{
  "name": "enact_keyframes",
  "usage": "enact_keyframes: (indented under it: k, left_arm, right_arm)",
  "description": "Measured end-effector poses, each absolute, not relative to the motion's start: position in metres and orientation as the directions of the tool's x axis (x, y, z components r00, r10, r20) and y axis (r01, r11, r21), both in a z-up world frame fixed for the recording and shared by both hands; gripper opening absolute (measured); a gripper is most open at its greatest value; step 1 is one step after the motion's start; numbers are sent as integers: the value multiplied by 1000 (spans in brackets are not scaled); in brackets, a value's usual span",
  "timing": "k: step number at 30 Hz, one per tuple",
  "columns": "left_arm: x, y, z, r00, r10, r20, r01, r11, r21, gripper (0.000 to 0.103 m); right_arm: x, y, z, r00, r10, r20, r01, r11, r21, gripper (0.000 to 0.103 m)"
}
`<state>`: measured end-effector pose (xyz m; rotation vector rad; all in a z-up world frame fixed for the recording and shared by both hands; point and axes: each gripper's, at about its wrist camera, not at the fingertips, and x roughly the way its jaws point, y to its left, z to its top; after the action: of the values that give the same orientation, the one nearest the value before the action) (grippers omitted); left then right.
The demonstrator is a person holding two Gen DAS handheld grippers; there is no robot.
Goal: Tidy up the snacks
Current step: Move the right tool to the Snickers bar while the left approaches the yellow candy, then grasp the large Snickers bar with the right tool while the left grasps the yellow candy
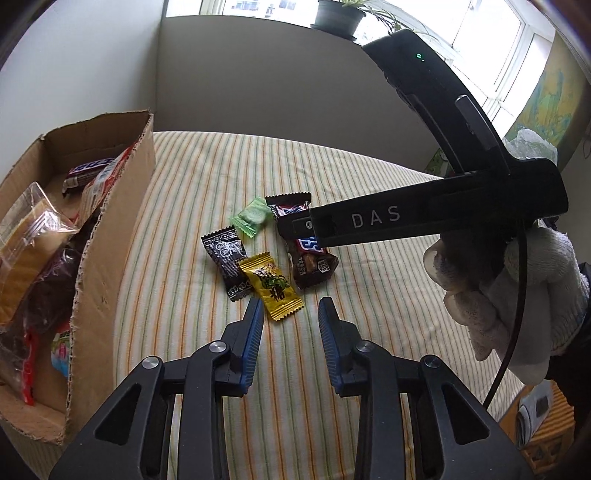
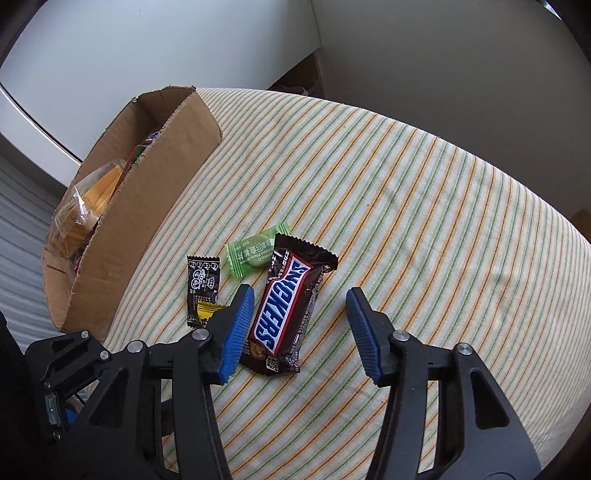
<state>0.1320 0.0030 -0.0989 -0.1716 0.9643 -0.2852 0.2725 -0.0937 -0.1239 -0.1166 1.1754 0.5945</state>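
Four snacks lie on the striped tablecloth (image 1: pixel 369 177): a Snickers bar (image 2: pixel 284 308), a green candy (image 2: pixel 253 253), a black packet (image 2: pixel 202 284) and a yellow candy (image 1: pixel 272 288). My right gripper (image 2: pixel 301 306) is open just above the Snickers bar, one finger on each side of it. In the left wrist view the right gripper's body (image 1: pixel 424 218) hangs over that bar (image 1: pixel 312 264). My left gripper (image 1: pixel 291 306) is open and empty, its left fingertip next to the yellow candy.
An open cardboard box (image 1: pixel 110 236) holding several snacks stands on the left of the table; it also shows in the right wrist view (image 2: pixel 147 206). A gloved hand (image 1: pixel 517 288) holds the right gripper. A plant pot (image 1: pixel 338 14) sits on the sill behind.
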Motion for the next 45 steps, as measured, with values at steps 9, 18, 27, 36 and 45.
enact_keyframes:
  k: [9,18,27,36,45]
  left_arm:
    - [144,0,-109,511,-298,-807,150,955,-258,29]
    - [170,-10,-117,495,-225,-840,137,974,-180,29]
    - [176,-33,-122,511,-140,-848,204,978,-39,29]
    - [170,-27,-122,519,-155,-841,209,977,-51,23]
    - [159,-19,-117,516,-201,-833,207,972,-107,23]
  right_arm:
    - [272,-102,-127,241,378,-894,-513,832,214,47]
    - [270,-136,-131,251,360,-899,-499,843,198,43]
    - [269,-146,-132,247,358,-901,-503,842,196,43]
    - [258,-138,-132,265,317,-910,-515,845,145,33]
    - [243,-150,-132,261,325,-909,-511,846,156,31]
